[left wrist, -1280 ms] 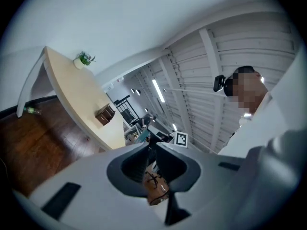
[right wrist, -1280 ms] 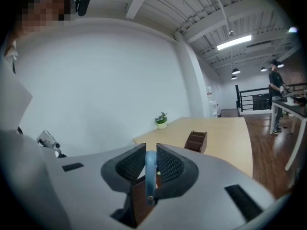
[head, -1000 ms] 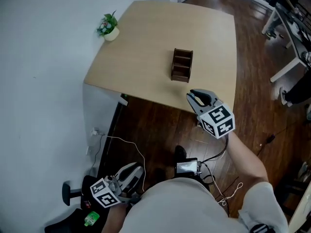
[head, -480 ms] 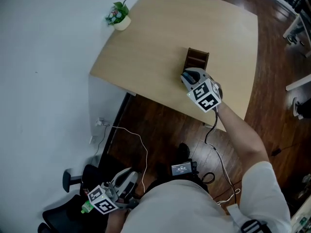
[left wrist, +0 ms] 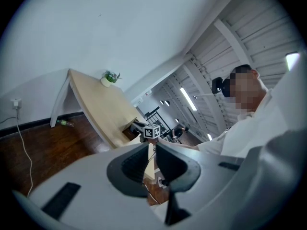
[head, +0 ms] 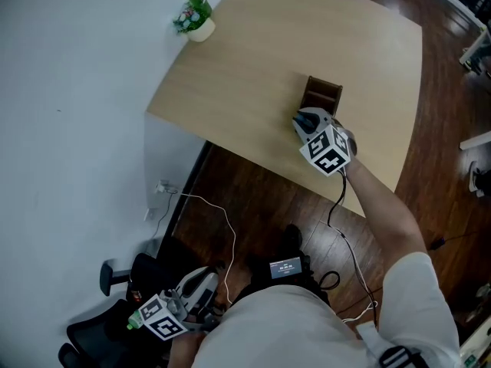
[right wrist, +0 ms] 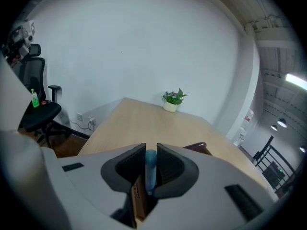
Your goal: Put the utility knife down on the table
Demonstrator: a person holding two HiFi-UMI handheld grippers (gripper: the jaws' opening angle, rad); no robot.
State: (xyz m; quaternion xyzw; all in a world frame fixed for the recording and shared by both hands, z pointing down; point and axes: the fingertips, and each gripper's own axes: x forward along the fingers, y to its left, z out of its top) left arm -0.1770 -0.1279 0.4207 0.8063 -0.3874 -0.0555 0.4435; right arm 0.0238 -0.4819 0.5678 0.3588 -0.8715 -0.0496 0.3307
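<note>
The utility knife (right wrist: 150,167), seen as a pale blue body, is clamped between the fingers (right wrist: 128,164) of the right gripper (right wrist: 151,150), whose jaws are closed on it with only the knife's own width left between them. In the head view this gripper (head: 307,119) is held over the near part of the table (head: 253,60), just beside the brown wooden organizer (head: 324,94). Whether the knife already touches the wood cannot be told. The left gripper (left wrist: 150,145) is kept low beside the person's body, well apart from the table. Its jaws are set a mere sliver apart and nothing is gripped between them. The step in hand is judged to be the bringing of the knife down to the tabletop, so the task is taken as not yet done. For the next move, the knife would need to be lowered until it lies on bare wood clear of the organizer. The jaws would then have to be parted and the gripper drawn back without the knife being dragged along. Counted, one knife, one organizer, one table and two grippers are seen. Further out, one potted plant (head: 196,15) is set at the far corner of the table. One black office chair (right wrist: 38,111) with one green bottle (right wrist: 34,98) on its seat is stood by the wall.
</note>
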